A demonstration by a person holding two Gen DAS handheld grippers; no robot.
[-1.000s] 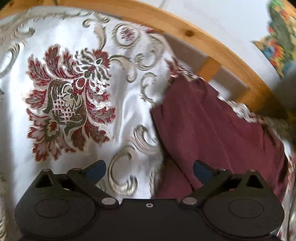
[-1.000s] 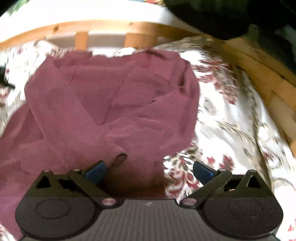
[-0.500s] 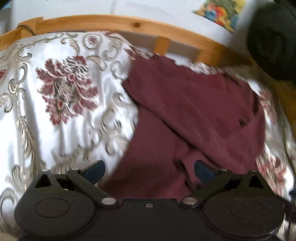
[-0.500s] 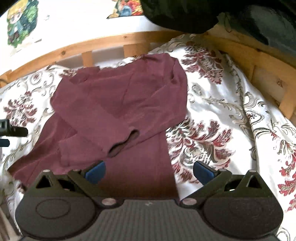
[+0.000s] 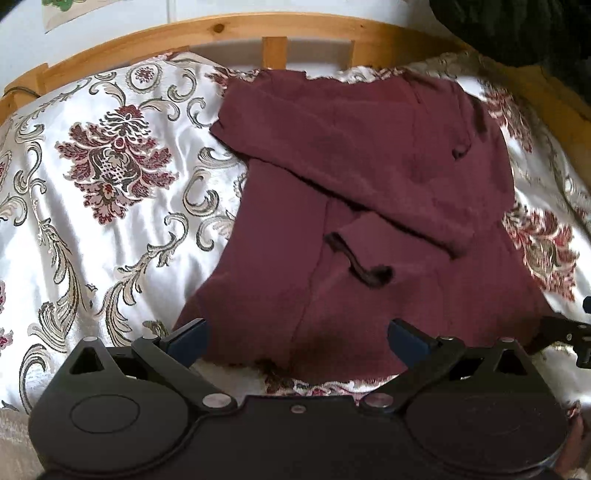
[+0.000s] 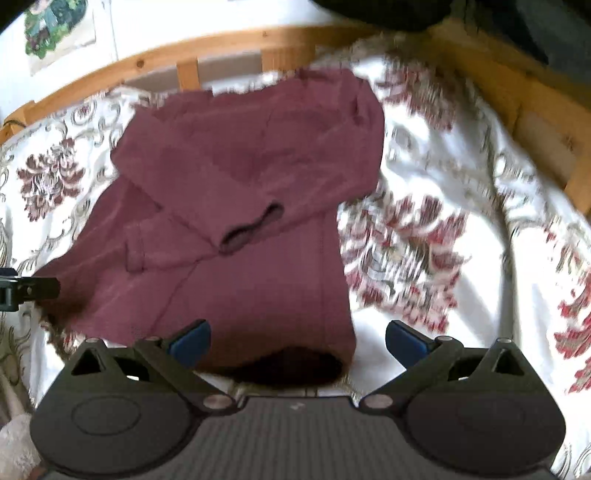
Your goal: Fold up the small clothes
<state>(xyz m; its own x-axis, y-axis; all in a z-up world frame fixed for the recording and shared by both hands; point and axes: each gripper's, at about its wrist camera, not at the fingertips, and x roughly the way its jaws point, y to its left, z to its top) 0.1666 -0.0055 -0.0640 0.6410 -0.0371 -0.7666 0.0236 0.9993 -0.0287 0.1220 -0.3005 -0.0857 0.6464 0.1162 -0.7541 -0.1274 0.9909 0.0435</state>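
Both grippers, left gripper (image 5: 297,334) and right gripper (image 6: 297,336), we find spread wide and empty above the near hem. We note the maroon top (image 5: 369,206) flat on the patterned bedspread (image 5: 110,206), sleeves crossed over its chest, collar toward 12 o'clock by the wooden frame (image 5: 240,27). Risk, in our judgement: lifting the hem unevenly could slide the loose sleeves out of place.

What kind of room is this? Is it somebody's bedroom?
Most likely a bedroom. The maroon top lies on a shiny flowered bedspread, a wooden bed frame with slats runs behind it, and a colourful picture hangs on the white wall.
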